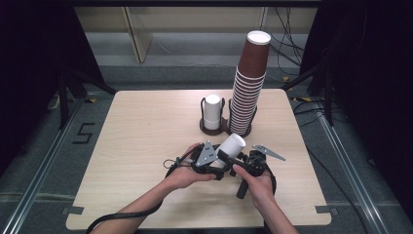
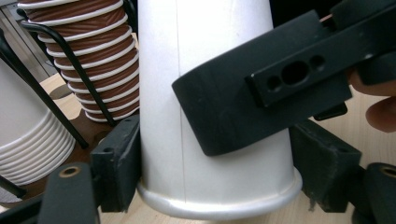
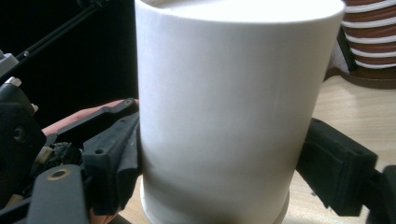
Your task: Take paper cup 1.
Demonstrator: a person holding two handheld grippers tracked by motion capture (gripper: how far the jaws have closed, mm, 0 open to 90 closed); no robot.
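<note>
Closest to me, the person's left hand and right hand are reaching in over the near edge of the tabletop. Each one is holding a hand-held gripper. The left hand-held gripper and the right hand-held gripper are meeting in the middle, and one white cup is sitting between them, tipped over and lifted off the wood. I think they are coming this close so one can pass the cup to the other. Farther back, a tall stack of brown cups and a short stack of white cups are standing side by side in a wire holder, so they are not falling over.

Looking along the left hand-held gripper, the cup is standing between its jaws with its rolled rim nearest. Both pads are pressing on the cup just above the rim, so this one is gripping it. One jaw of the other gripper is lying across the cup's side. The brown stack is showing behind.

Looking along the right hand-held gripper, the same cup is sitting between its jaws. One pad is right against the cup. The other is very near, but I cannot tell if it is pressing, so I cannot say if this one is holding or letting go.
</note>
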